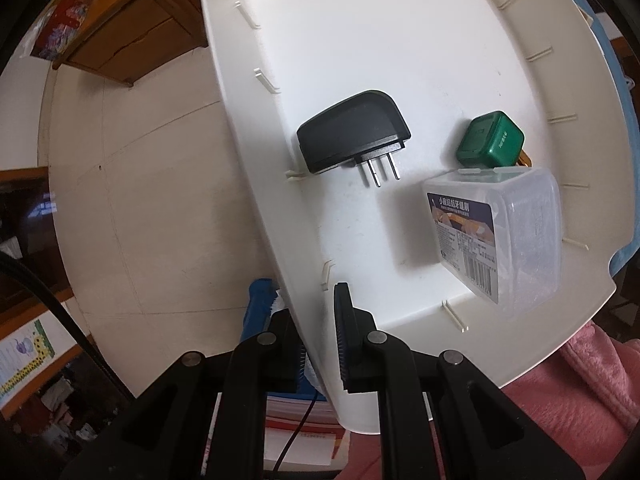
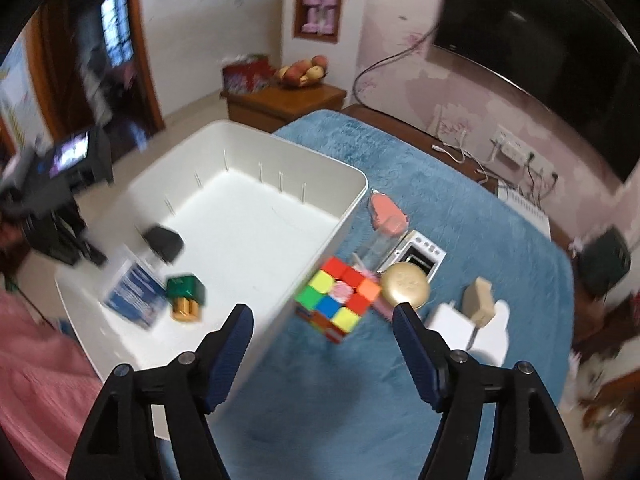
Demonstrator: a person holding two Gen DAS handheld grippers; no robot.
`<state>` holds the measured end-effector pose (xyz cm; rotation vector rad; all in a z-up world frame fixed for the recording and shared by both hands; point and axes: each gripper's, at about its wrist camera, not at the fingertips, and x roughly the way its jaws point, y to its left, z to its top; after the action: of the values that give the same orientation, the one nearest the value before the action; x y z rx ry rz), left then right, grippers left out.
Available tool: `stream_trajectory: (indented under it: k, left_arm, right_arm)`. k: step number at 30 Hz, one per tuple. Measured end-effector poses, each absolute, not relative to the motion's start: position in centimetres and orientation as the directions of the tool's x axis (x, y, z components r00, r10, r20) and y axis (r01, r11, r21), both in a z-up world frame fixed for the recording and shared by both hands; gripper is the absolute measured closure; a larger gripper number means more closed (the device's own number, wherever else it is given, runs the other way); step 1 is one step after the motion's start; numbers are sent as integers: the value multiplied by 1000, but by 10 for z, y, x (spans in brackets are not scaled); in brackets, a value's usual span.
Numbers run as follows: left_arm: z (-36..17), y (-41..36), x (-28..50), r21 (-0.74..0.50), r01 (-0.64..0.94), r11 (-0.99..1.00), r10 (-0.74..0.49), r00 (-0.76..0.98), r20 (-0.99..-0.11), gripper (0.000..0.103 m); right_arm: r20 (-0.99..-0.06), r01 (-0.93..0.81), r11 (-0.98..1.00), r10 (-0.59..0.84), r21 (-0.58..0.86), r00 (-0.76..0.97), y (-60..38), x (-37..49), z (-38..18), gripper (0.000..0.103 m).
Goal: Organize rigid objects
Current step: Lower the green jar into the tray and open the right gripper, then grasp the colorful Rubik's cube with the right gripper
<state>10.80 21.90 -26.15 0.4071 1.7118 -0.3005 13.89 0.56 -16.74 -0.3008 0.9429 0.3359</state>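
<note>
My left gripper is clamped on the near wall of the white bin, one finger inside and one outside. In the bin lie a black plug adapter, a green charger and a clear labelled box. My right gripper stands apart and empty above the blue-covered table, with the colour cube just beyond its fingers, right beside the bin's outer wall.

Bin floor's far half bare — cube hugs wall
</note>
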Motion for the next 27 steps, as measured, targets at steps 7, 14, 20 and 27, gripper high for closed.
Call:
stream_trajectory:
  k: [7,14,20,27]
  left_arm:
    - [-262,223,114,32,401,916,104,-159,-982,90]
    - [-263,224,122,43,382,923,112,-160,-981,91]
    - [-265,224,124,66,360,931,129,-152,-980,91]
    - [-266,227,123,89,318,944,141,-145,-979,90]
  right_arm:
    - [-851,-551,818,165,-164,499,-2,160,-185,24]
    - [-874,-690,695,189,-202,447,4,178,-209,24]
    - [-894,-755,623,194,-206,405,5,194,-235,24]
    - [-902,-795,582,232,-172,365,11,209,-255,24]
